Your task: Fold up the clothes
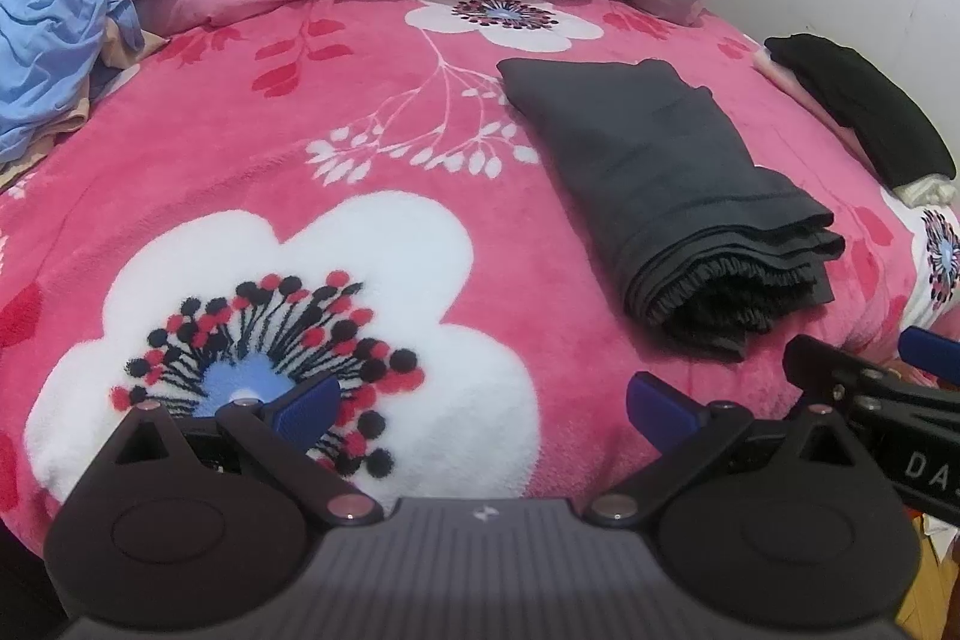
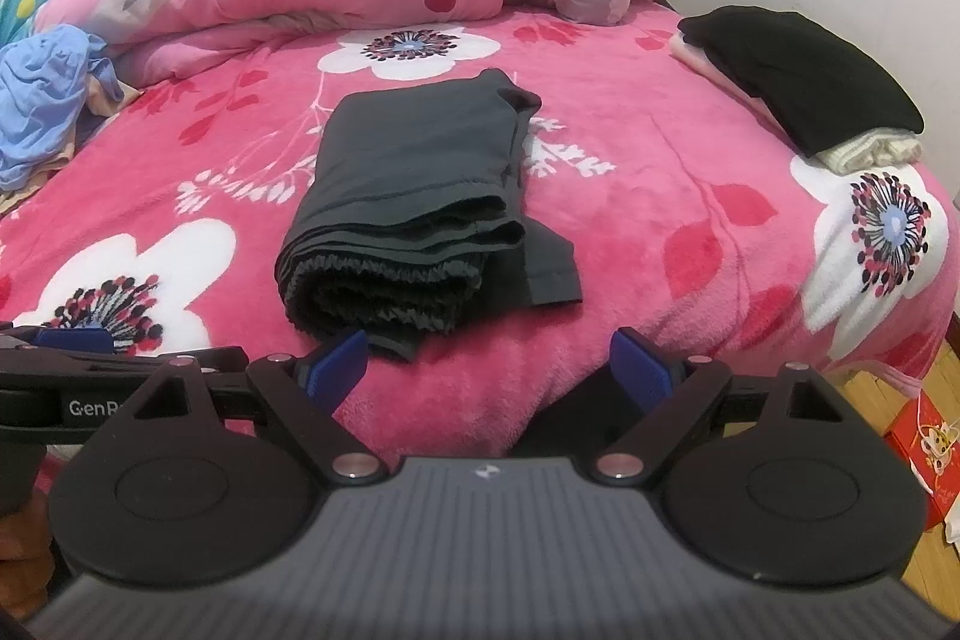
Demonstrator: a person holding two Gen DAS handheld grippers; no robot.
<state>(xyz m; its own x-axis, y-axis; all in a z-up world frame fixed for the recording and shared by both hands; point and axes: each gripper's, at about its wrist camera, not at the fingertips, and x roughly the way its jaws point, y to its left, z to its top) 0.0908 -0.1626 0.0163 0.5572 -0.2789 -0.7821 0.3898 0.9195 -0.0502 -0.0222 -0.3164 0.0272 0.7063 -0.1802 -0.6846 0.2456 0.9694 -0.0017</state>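
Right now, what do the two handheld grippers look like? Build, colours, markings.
Both match. The left gripper and right gripper each have a ribbed grey body with a small white logo, two black round pivot housings with triangular cut-outs, black link arms with silver pins, and blue textured fingers. White lettering shows on each one's side in the other's view, cut off. No cables or sleeves visible.

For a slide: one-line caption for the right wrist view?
Open right gripper faces folded dark grey trousers on a pink floral blanket.

I see even, soft indoor light, no hard shadows or glare. Fisheye bends the edges, dark corners; near foreground slightly soft.
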